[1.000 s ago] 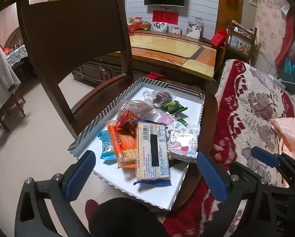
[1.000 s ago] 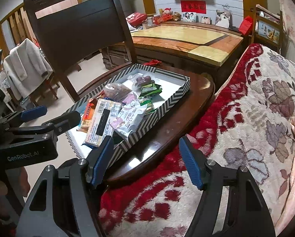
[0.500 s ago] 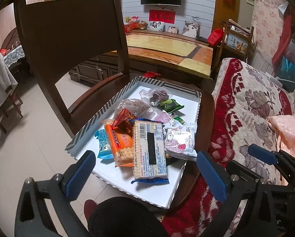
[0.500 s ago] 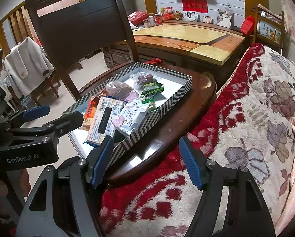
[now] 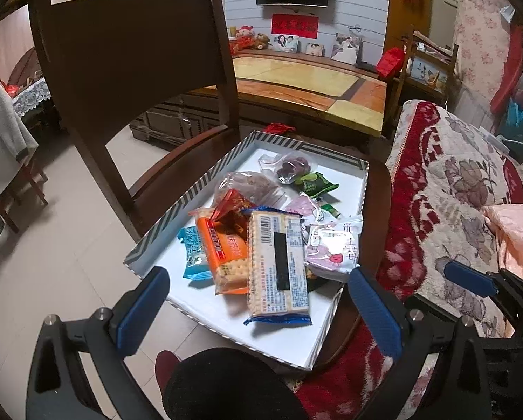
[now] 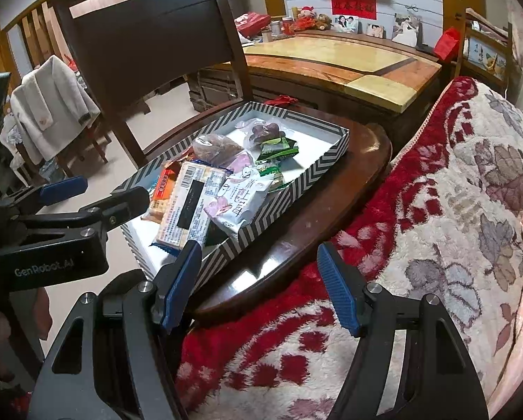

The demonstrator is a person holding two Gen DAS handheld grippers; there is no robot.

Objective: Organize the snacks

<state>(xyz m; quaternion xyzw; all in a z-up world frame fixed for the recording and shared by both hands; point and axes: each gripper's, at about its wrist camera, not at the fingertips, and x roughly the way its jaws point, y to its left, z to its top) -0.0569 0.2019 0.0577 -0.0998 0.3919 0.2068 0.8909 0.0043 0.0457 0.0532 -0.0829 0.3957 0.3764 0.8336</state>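
Resting on the seat of a dark wooden chair (image 5: 128, 63), a shallow white tray with a black-and-white striped rim (image 5: 205, 182) holds a loose heap of snack packets. In the left wrist view the left gripper (image 5: 257, 297) hangs above the tray's near end with its blue-padded jaws spread wide and nothing between the pads. A long cracker packet with a barcode label (image 5: 279, 262) lies just ahead at twelve o'clock, between the lines of the two fingers. An orange biscuit packet (image 5: 222, 248) lies touching it at eleven o'clock, a small blue packet (image 5: 193, 252) farther toward ten, and a white and pink pouch (image 5: 333, 248) at one o'clock. Beyond them sit a clear bag of dark sweets (image 5: 291, 166) and a green packet (image 5: 314, 185). In the right wrist view the right gripper (image 6: 261, 283) stands equally wide and empty, over the chair's edge and a red floral blanket (image 6: 436, 192); the tray lies at eleven o'clock from it.
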